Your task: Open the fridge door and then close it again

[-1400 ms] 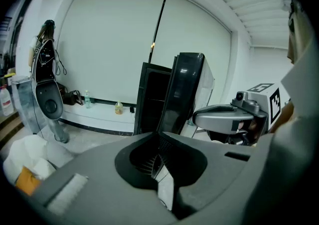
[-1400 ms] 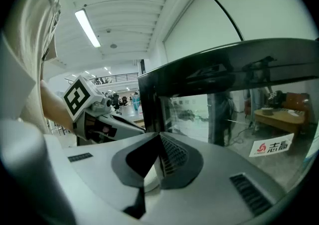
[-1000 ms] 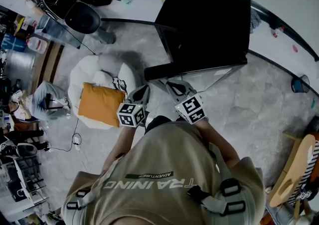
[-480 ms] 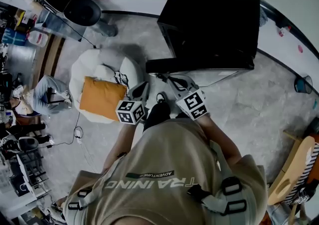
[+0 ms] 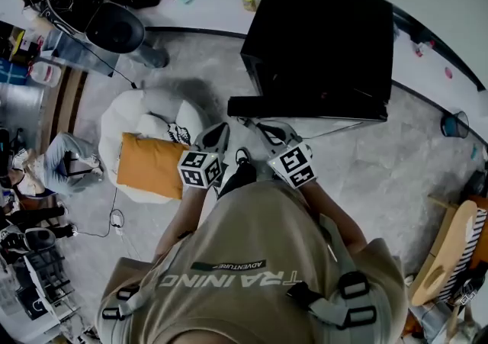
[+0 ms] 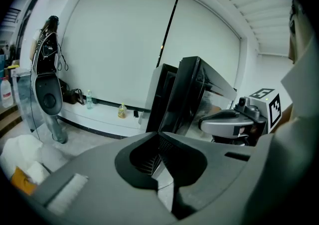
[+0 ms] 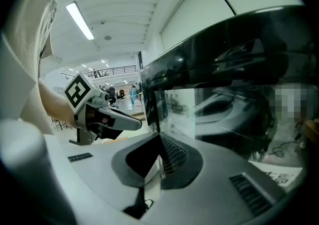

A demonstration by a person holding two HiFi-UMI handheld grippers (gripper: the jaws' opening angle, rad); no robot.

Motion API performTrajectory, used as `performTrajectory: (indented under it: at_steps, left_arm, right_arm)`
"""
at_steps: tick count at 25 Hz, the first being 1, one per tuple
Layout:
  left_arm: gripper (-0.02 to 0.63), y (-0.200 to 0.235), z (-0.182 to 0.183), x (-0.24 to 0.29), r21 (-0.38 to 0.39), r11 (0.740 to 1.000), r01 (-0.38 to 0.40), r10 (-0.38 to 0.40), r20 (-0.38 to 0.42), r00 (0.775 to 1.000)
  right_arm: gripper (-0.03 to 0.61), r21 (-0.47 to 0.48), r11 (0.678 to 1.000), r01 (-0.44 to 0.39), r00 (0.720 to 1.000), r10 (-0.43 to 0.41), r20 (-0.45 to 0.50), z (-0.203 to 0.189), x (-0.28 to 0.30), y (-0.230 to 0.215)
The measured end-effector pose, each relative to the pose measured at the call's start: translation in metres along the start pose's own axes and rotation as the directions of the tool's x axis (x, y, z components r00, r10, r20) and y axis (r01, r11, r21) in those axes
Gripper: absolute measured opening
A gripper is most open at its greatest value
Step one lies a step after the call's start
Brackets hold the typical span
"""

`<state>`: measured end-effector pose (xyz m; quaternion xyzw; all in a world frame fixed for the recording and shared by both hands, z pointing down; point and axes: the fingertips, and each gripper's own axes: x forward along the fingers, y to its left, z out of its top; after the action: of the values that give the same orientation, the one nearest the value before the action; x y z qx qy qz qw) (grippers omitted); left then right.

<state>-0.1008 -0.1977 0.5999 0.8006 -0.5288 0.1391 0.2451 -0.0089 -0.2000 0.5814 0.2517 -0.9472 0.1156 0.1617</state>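
Now that the glossy black fridge door has swung from ajar to nearly flush, far centre, left gripper and right gripper sit clenched and empty just near it; closing looks almost done.

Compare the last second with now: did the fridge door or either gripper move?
The fridge door swung in toward the cabinet and now looks nearly shut, though the left gripper view still suggests a slight gap. Nothing was taken hold of or let go. The left gripper and right gripper stay just in front of the door, both shut and empty. The orange cushion is unmoved.
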Motion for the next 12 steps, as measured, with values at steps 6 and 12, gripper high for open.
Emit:
performTrajectory:
  at_steps: [6, 12]
  left_arm:
    - [0.002, 0.016, 0.019, 0.019, 0.034, 0.998, 0.050, -0.051, 0.005, 0.999]
    - [0.002, 0.027, 0.034, 0.032, 0.053, 0.993, 0.109, -0.109, -0.002, 0.994]
  right_arm:
    - [-0.005, 0.001, 0.999, 0.042, 0.999, -0.042, -0.019, 0.005, 0.013, -0.009]
    - [-0.005, 0.010, 0.995, 0.097, 0.994, -0.097, -0.046, 0.010, 0.027, -0.019]
